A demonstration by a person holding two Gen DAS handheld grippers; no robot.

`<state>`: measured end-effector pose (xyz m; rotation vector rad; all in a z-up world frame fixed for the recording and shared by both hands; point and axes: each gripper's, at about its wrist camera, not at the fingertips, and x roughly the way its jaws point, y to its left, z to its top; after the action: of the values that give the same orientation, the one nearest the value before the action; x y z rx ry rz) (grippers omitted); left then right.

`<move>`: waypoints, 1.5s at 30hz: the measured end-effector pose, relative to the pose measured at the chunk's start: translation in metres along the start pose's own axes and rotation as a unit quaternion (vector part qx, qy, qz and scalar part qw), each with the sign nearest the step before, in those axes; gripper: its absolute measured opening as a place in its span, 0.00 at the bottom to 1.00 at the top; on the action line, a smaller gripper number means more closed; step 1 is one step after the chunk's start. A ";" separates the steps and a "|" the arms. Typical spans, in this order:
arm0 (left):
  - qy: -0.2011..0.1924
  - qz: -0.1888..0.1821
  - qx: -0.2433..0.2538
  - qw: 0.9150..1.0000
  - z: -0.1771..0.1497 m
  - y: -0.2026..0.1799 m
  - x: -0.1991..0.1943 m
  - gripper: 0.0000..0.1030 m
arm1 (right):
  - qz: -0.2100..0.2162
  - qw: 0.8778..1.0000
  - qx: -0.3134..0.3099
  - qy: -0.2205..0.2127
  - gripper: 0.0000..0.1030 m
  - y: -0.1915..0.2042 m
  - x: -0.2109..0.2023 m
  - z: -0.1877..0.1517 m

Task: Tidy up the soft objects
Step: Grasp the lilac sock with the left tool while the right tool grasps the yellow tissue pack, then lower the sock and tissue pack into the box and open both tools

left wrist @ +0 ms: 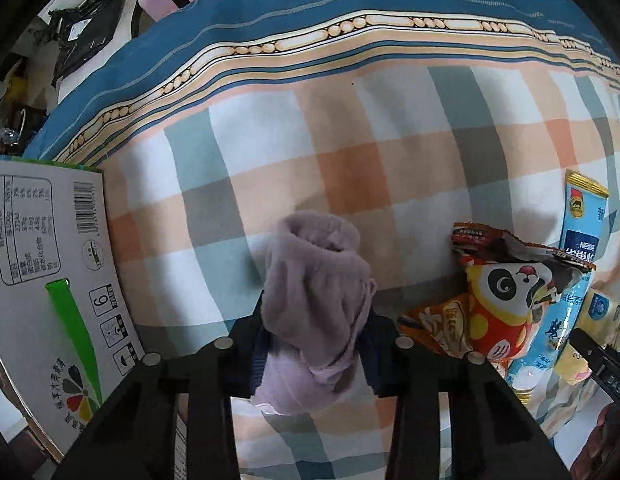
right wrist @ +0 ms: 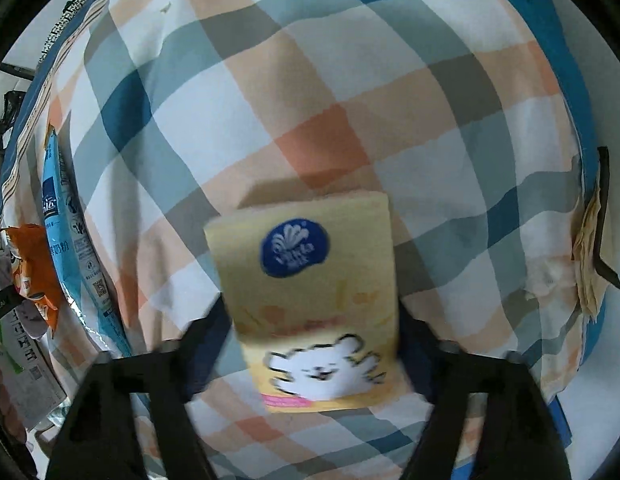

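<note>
Lilac fleece cloth hangs bunched between the fingers of my left gripper, which is clamped on it above the checked bedsheet. My right gripper pinches a yellow tissue pack with a white bear printed on it; the picture is smeared there, so the contact looks firm but I can't swear to it. A cardboard box sits at my left, and a panda snack bag and blue milk-powder pouch lie to the right.
</note>
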<state>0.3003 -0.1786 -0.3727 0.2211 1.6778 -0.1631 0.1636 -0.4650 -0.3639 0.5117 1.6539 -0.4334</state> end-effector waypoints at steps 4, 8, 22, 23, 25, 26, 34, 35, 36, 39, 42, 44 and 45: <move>-0.007 -0.005 -0.004 1.000 -0.009 0.007 -0.006 0.31 | 0.001 1.000 0.000 0.000 0.65 -0.002 0.003 0.002; -0.024 -0.015 -0.005 1.000 -0.018 0.007 -0.027 0.30 | 0.009 1.000 -0.004 -0.004 0.65 0.001 -0.001 -0.004; -0.110 -0.130 -0.027 0.985 -0.113 0.046 -0.156 0.30 | 0.097 0.984 -0.123 -0.088 0.65 0.088 -0.111 -0.081; -0.115 -0.132 -0.030 0.984 -0.117 0.056 -0.163 0.30 | 0.104 0.981 -0.134 -0.090 0.65 0.100 -0.119 -0.089; -0.130 -0.131 -0.040 0.982 -0.131 0.075 -0.180 0.30 | 0.122 0.975 -0.159 -0.097 0.65 0.131 -0.136 -0.118; -0.137 -0.129 -0.045 0.981 -0.138 0.087 -0.187 0.30 | 0.128 0.972 -0.171 -0.099 0.65 0.147 -0.142 -0.129; -0.174 -0.100 -0.086 0.976 -0.171 0.204 -0.209 0.30 | 0.157 0.949 -0.253 -0.099 0.65 0.264 -0.176 -0.211; -0.175 -0.095 -0.092 0.976 -0.172 0.217 -0.208 0.30 | 0.157 0.949 -0.257 -0.097 0.65 0.278 -0.179 -0.219; -0.177 -0.090 -0.098 0.975 -0.173 0.230 -0.206 0.30 | 0.156 0.948 -0.261 -0.096 0.65 0.293 -0.177 -0.222; -0.174 -0.076 -0.114 0.975 -0.171 0.274 -0.197 0.30 | 0.149 0.949 -0.264 -0.088 0.65 0.336 -0.169 -0.234; -0.165 -0.062 -0.122 0.977 -0.160 0.312 -0.181 0.30 | 0.138 0.952 -0.261 -0.081 0.65 0.371 -0.156 -0.238; -0.157 -0.049 -0.124 0.979 -0.150 0.336 -0.170 0.30 | 0.127 0.954 -0.260 -0.073 0.65 0.392 -0.144 -0.237; -0.152 -0.044 -0.123 0.980 -0.142 0.347 -0.162 0.30 | 0.120 0.956 -0.257 -0.070 0.65 0.402 -0.136 -0.235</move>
<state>0.2645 0.1839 -0.1872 -0.0641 1.3877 -0.0504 0.2106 -0.0132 -0.1929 0.2758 1.4710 0.1413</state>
